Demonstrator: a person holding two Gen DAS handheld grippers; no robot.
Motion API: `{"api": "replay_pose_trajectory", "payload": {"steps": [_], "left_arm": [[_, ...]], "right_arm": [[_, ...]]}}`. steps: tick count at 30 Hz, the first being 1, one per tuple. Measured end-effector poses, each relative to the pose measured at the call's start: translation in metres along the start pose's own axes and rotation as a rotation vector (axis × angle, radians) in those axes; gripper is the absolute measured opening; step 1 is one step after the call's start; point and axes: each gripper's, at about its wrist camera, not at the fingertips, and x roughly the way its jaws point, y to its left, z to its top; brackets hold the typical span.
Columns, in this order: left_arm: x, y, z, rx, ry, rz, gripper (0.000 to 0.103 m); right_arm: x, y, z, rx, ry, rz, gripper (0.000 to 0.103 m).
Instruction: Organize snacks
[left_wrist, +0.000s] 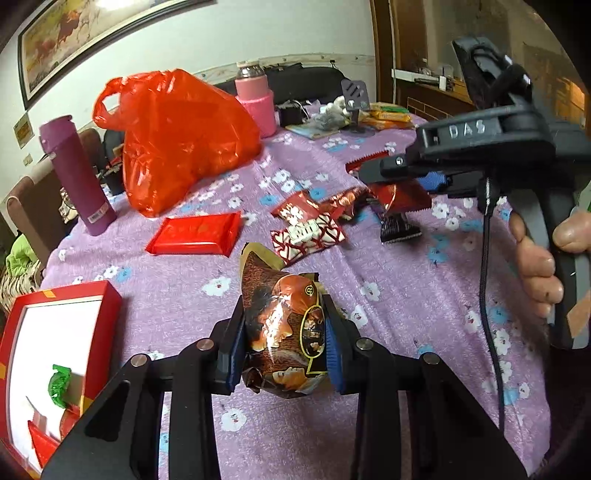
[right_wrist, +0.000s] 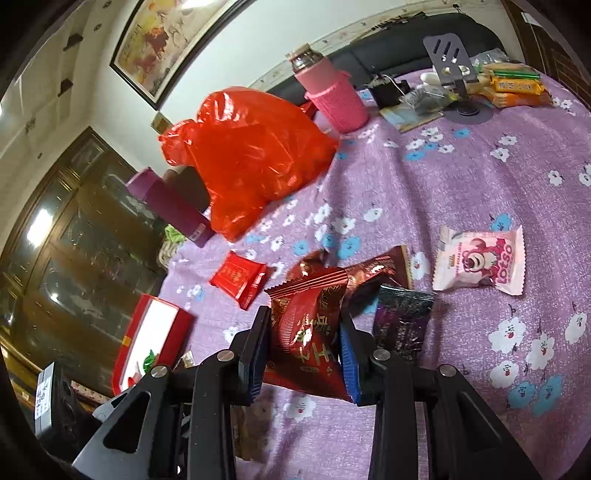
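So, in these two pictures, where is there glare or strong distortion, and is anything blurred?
Left wrist view: glare streaks the brown snack packet clamped in the left gripper; the fisheye bends the table edge and darkens the corners. Right wrist view: shine on the red snack packet held by the right gripper and on the orange plastic bag; the framed picture is curved and tilted. Neither view shows obvious motion blur.

brown snack packet (left_wrist: 284, 328): upright, clamped; red snack packet (right_wrist: 306, 332): clamped; loose packets on cloth
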Motion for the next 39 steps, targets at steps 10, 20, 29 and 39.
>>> {"api": "replay_pose_trajectory", "payload": {"steps": [10,20,29,39], "left_arm": [[-0.044,0.032,-0.010,-0.084,-0.066,0.037,0.033],[-0.115,0.108,-0.030,-0.219,-0.214,0.121,0.033],[-0.166,0.192,-0.060,-0.351,-0.321,0.320,0.033],[-0.181,0.232,-0.091,-0.430,-0.298,0.472,0.033]], "right_arm": [[-0.006,-0.002,-0.002,0.006,-0.051,0.016,0.035],[-0.011,-0.010,-0.004,0.022,-0.189,0.001,0.035],[0.010,0.067,-0.002,-0.026,-0.151,0.108,0.034],[0.104,0.225,-0.016,-0.083,0.038,0.540,0.034]]}}
